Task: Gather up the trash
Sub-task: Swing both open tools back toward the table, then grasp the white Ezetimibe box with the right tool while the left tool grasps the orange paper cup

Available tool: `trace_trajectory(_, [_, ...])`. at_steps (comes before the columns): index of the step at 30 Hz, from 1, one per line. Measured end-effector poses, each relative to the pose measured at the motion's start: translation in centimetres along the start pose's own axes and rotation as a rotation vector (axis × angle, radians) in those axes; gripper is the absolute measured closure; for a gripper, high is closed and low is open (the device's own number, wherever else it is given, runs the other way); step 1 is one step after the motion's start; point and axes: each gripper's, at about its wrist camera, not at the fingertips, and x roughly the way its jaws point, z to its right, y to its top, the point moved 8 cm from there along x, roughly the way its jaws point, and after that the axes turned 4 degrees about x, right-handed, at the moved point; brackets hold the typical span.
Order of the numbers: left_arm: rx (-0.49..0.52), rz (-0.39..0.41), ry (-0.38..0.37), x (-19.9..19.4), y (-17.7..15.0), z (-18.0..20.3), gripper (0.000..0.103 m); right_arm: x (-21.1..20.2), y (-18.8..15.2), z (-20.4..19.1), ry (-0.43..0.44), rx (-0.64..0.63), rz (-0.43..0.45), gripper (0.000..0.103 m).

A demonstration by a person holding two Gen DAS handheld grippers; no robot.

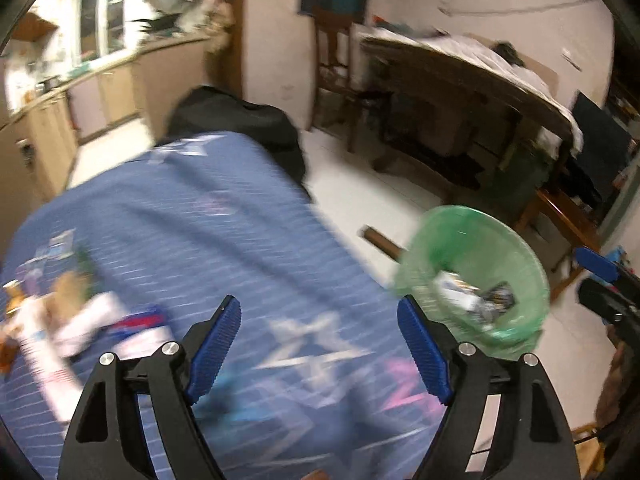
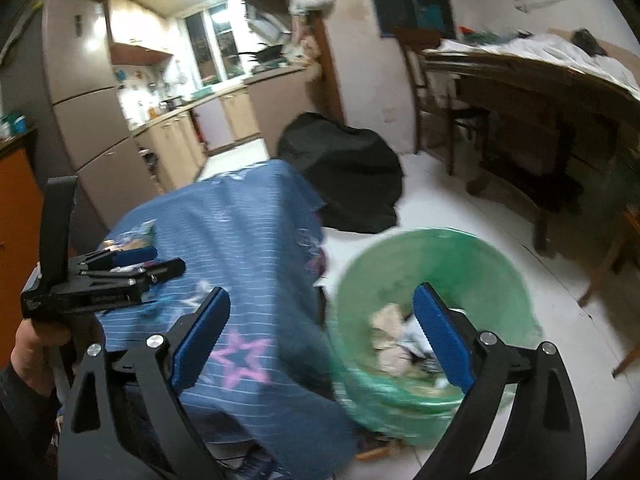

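Here, at the far left of my blue starred cloth (image 1: 224, 232), blurred wrappers (image 1: 60, 328) lie in a loose heap. My left claw (image 1: 320, 344) hangs above the cloth, fingers wide apart, gripping nothing. Further right, my right claw (image 2: 320, 336) is spread as wide, also bare, its right finger over the green-lined bin (image 2: 472, 264), which stands on the floor beside the cloth and contains crumpled scraps (image 2: 390, 336).

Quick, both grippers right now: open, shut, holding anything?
Left gripper: open, holding nothing.
Right gripper: open, holding nothing.
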Motion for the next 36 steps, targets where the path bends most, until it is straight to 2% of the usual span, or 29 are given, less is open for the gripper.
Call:
trace_trajectory(4, [-0.055,0.032,0.128,-3.9,-2.4,-9.4,0.022,1.1,-0.2,-4.1,0.047,-0.066,-0.019,0.011])
trace_trajectory(10, [-0.221,0.001,0.339,-9.7,-8.4,-26.8,0.022,2.9,-1.1,-7.6,0.099,-0.093,-0.07,0.011])
trace_trajectory(12, [-0.264,-0.007,0.383,-11.1,-9.8,-31.0,0.021,3.4,-1.6,-9.0,0.111,-0.101,-0.084,0.011])
trace_trajectory(15, [-0.288,-0.033,0.388,-12.1,-12.1,-36.2,0.018,4.4,-2.4,-11.2,0.137,-0.119,-0.109,0.011])
trace_trajectory(18, [-0.272,-0.054,0.354,-11.6,-13.1,-38.2,0.018,5.3,-3.3,-13.9,0.162,-0.148,-0.13,0.011])
trace_trajectory(22, [-0.241,-0.057,0.287,-10.1,-13.2,-38.3,0.017,6.5,-4.1,-17.1,0.196,-0.183,-0.162,0.011])
trace_trajectory(26, [-0.25,-0.086,0.299,-7.6,-13.0,-38.3,0.018,7.3,-4.7,-20.2,0.227,-0.22,-0.183,0.011])
trace_trajectory(27, [-0.252,-0.091,0.297,-7.3,-13.0,-38.4,0.026,7.5,-4.8,-21.2,0.236,-0.235,-0.188,0.011])
trace_trajectory(28, [-0.249,-0.098,0.301,-7.0,-13.1,-38.4,0.04,7.6,-4.9,-21.9,0.245,-0.247,-0.19,0.011])
trace_trajectory(30, [-0.236,-0.102,0.32,-6.6,-13.0,-38.3,0.052,7.8,-5.0,-23.3,0.263,-0.268,-0.191,0.011])
trace_trajectory(33, [-0.23,-0.085,0.326,-7.0,-13.2,-38.3,0.063,8.3,-5.1,-25.7,0.297,-0.297,-0.196,0.011])
trace_trajectory(36, [-0.241,-0.068,0.343,-7.8,-13.7,-37.8,0.068,9.3,-5.2,-27.4,0.32,-0.309,-0.214,0.011])
